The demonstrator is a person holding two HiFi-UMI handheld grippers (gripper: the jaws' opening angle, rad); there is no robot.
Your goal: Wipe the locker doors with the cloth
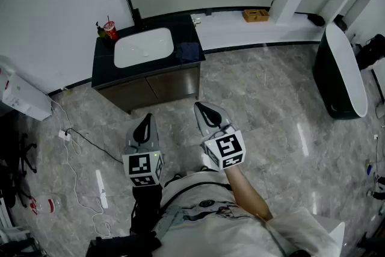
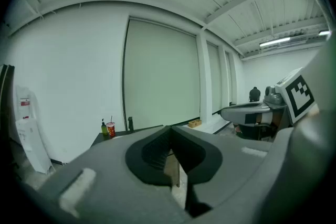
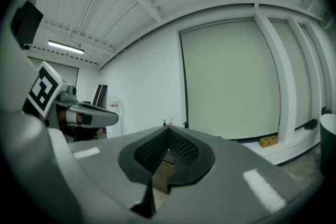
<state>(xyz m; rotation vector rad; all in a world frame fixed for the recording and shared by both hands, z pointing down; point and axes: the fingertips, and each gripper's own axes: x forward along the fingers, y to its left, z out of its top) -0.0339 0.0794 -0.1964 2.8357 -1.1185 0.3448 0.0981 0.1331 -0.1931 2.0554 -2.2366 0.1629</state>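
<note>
Head view: L gripper (image 1: 144,120), R gripper (image 1: 204,107) pressed together, empty; cloth (image 1: 188,52) on sink cabinet (image 1: 150,88) ahead.

Cloth: dark blue fabric cloth (image 1: 189,52), bunched, flat on black countertop (image 1: 105,67), just right of white basin (image 1: 143,47).
Doors: brown wooden locker doors (image 1: 157,88), shut, upright beneath that countertop.

Quick tally: 1 sink cabinet (image 1: 171,84), 1 red cup (image 1: 109,29) far left on it, 1 dark cloth (image 1: 189,52), 1 cardboard box (image 1: 255,15) far right, 2 grippers (left gripper (image 1: 143,122), right gripper (image 1: 209,109)).
</note>
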